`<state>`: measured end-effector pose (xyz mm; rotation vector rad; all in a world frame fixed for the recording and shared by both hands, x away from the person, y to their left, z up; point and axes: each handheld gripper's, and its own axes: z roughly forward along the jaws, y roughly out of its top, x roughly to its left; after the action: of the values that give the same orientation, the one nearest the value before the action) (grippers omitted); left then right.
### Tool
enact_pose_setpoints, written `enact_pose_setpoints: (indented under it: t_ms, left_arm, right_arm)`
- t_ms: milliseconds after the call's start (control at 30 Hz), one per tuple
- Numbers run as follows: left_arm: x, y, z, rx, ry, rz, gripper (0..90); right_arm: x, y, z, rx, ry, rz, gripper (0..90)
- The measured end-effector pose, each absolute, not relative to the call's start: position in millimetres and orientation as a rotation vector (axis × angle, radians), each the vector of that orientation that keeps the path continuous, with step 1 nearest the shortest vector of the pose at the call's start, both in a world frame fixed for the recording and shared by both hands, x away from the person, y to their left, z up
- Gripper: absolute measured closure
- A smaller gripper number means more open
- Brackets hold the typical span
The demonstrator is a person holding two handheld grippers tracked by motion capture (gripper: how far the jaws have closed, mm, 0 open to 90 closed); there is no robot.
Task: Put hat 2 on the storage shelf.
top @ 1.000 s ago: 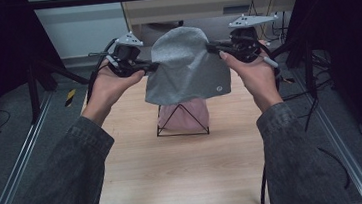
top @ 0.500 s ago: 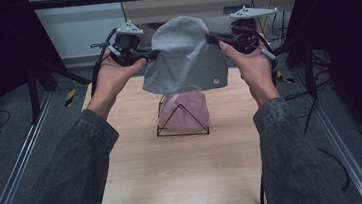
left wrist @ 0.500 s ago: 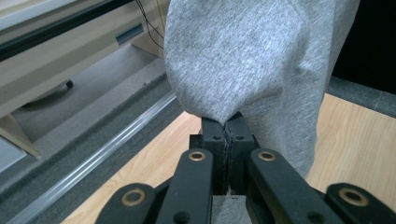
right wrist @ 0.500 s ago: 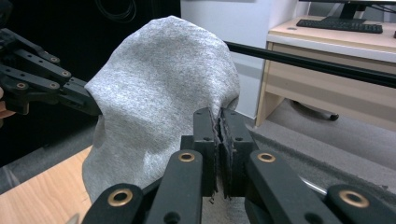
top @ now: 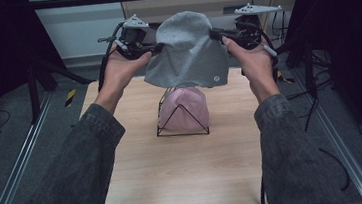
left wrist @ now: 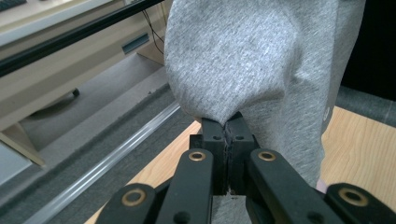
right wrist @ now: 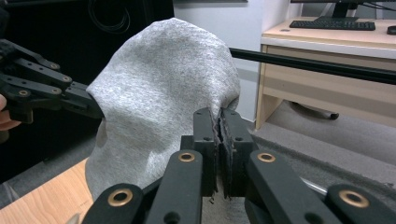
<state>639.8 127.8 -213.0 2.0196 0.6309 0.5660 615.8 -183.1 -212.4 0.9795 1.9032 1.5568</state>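
Between my two tools the grey beanie hangs stretched, well above the far half of the table. Left tool: jaws pinched together on the hat's left edge; in the left gripper view the knit bunches right at the tips. Right tool: same story, clamped on the right edge, fabric caught between the closed jaws in the right gripper view. Both hands sit level with each other, the hat spanning the gap.

Outward and down: black wire stand on the table, roughly mid-width, toward the far side. A pink beanie already sits on it. Grey hat's lower hem hangs just above the pink crown; I can't tell whether they touch.

Progress, as I judge it: pick-up is done, two-point grip looks secure, hat is carried over the stand. What's left is lowering it so the opening drops over the pink hat and the frame, then letting go on both sides.

Orientation: rounded crown points up and slightly away from me, opening faces down toward the stand. Long axis runs near vertical, crown to hem; the stretch between the tools runs left to right across it. Small round badge sits at the lower right hem, facing me.
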Motion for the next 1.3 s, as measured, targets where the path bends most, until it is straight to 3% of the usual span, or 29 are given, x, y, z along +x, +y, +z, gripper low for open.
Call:
enact_pose_setpoints:
  t_ms: [400, 1300]
  left_arm:
    - [643.2, 124.6, -202.6, 2.009, 0.615, 0.575, 89.0]
    - [655.0, 135.3, -243.9, 1.998, 0.673, 0.549, 89.0]
  right_arm:
    - [623.3, -177.5, -206.5, 0.977, 1.899, 1.555, 86.3]
    - [640.6, -169.5, -245.6, 1.029, 1.955, 1.504, 86.3]
